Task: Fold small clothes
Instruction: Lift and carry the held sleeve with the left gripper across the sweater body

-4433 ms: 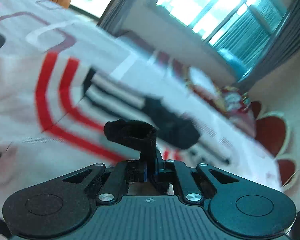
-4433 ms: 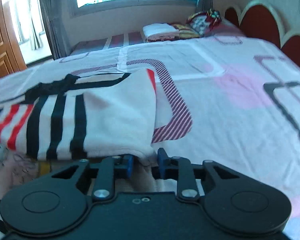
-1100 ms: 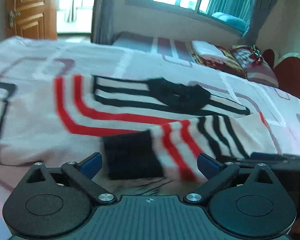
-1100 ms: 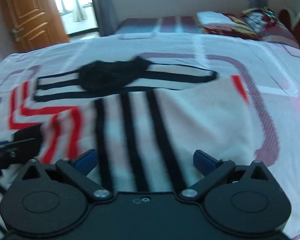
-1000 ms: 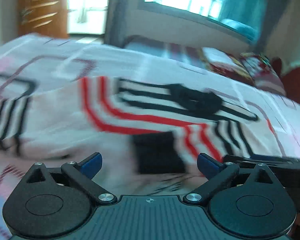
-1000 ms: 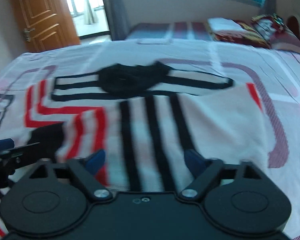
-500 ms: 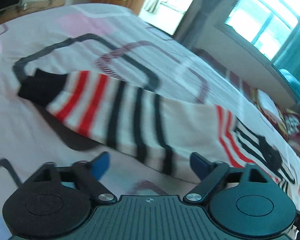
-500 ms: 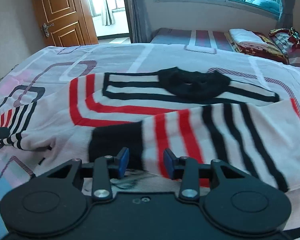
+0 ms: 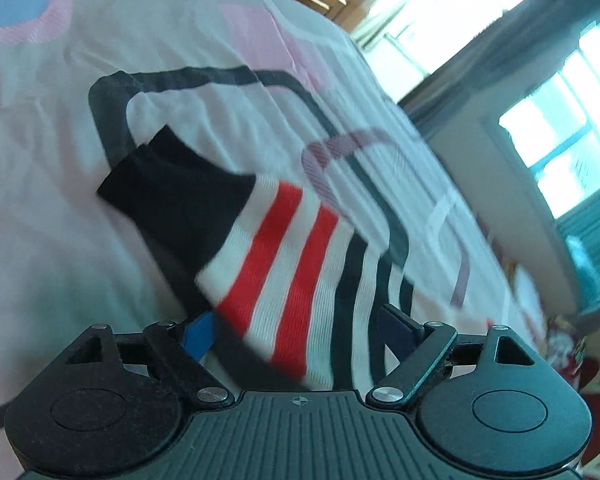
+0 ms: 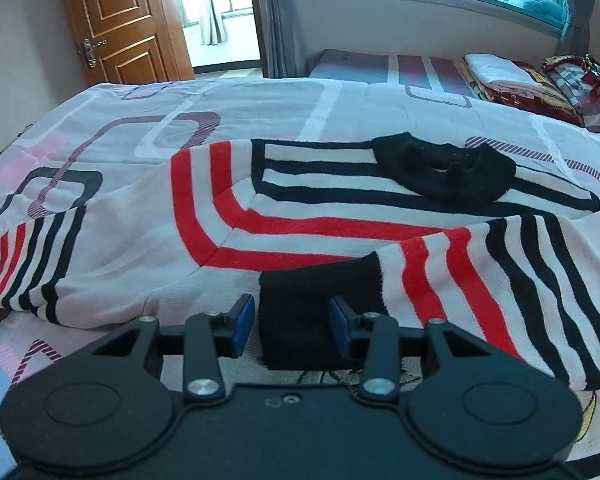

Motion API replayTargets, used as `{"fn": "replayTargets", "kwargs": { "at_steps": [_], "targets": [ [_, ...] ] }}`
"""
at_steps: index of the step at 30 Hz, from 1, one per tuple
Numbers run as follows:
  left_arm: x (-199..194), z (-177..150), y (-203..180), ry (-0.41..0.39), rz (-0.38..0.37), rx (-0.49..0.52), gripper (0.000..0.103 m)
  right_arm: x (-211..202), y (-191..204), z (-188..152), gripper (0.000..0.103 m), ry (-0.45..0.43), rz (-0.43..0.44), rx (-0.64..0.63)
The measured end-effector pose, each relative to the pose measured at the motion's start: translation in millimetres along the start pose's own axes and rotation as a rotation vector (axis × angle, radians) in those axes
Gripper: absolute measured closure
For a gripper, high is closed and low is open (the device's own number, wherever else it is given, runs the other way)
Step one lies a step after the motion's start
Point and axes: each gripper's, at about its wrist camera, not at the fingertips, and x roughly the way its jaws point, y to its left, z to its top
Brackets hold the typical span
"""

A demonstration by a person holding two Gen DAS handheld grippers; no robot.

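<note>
1. Item: white knitted sweater with red and black stripes and a black collar (image 10: 340, 208), lying spread on the bed with a pale patterned sheet (image 10: 240, 108), collar at the far right.
2. Right-hand sleeve with black ribbed cuff (image 10: 320, 304): folded across the body of the sweater, cuff at the near edge.
3. Left-hand sleeve with black cuff (image 9: 284, 264): lying out sideways on the sheet, not yet folded in; its cuff end (image 9: 172, 192) points away from the body.
4. Left gripper (image 9: 296, 330): jaws spread wide, one blue pad on each side of the striped part of the sleeve, nothing pinched yet. The picture is blurred, so contact with the fabric cannot be told.
5. Right gripper (image 10: 290, 324): jaws spread, standing on either side of the folded cuff, holding nothing.
6. Step in hand, as judged: take the left-hand sleeve and fold it over the body to match the other.
7. Handling notes:
   - Close on both layers of the sleeve, not the bed sheet below.
   - Lift only enough to clear the body, then lay it straight across.
   - The knit is soft and slumps; a hold nearer the cuff probably keeps it from doubling.
   - The right gripper could press the folded cuff down so it does not drag.
</note>
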Motion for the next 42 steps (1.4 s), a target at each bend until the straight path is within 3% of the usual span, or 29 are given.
{"fn": "replayTargets", "kwargs": {
  "at_steps": [2,4,5,6,9,13,19,26,29,30,33,37,40,42],
  "targets": [
    [5.1,5.1,1.3,-0.025,-0.013,-0.014,0.021,1.9,0.4,-0.1,0.062,0.000,-0.007,0.006],
    [11.1,9.6,2.1,-0.051,0.005,-0.026,0.050,2.6,1.0,-0.6,0.062,-0.003,-0.013,0.009],
    [14.5,11.5,5.7,-0.052,0.020,-0.048,0.075,2.8,1.2,-1.0,0.062,-0.003,-0.015,0.008],
    [17.4,13.2,11.0,-0.049,0.036,-0.084,0.091,2.8,1.3,-1.3,0.062,-0.004,-0.016,0.008],
    [18.4,14.4,16.5,-0.054,0.053,-0.132,0.093,2.1,0.7,-1.5,0.062,-0.008,-0.015,0.016],
    [8.6,12.3,-3.6,-0.106,0.016,-0.061,0.097,1.0,-1.2,-0.7,0.063,-0.012,-0.013,0.019],
    [-11.8,3.6,-91.0,-0.167,-0.165,0.234,0.097,-8.7,-10.3,1.9,0.064,-0.045,-0.026,0.029],
    [8.9,-61.5,-203.0,-0.014,-0.395,0.473,0.097,-19.3,-35.6,-1.1,0.061,-0.087,-0.058,0.090],
    [20.2,-106.9,-243.3,0.086,-0.477,0.562,0.097,1.0,-41.7,-6.7,0.060,0.039,0.000,0.079],
    [21.9,-123.3,-255.2,0.116,-0.499,0.595,0.097,-2.8,-42.2,-8.0,0.060,0.020,0.006,0.066],
    [20.9,-166.5,-281.0,0.187,-0.540,0.658,0.097,-25.0,-60.7,-8.2,0.057,-0.017,0.063,0.114],
    [7.7,-206.2,-307.5,0.207,-0.582,0.696,0.097,-50.6,-104.5,-12.7,0.055,-0.047,-0.012,0.170],
    [1.2,-239.3,-322.5,0.222,-0.573,0.787,0.097,-61.2,-130.2,-21.3,0.055,-0.056,-0.079,0.196],
    [3.3,-262.6,-325.9,0.256,-0.560,0.811,0.097,-67.2,-150.6,-27.1,0.053,-0.063,-0.072,0.253]
  ]
}}
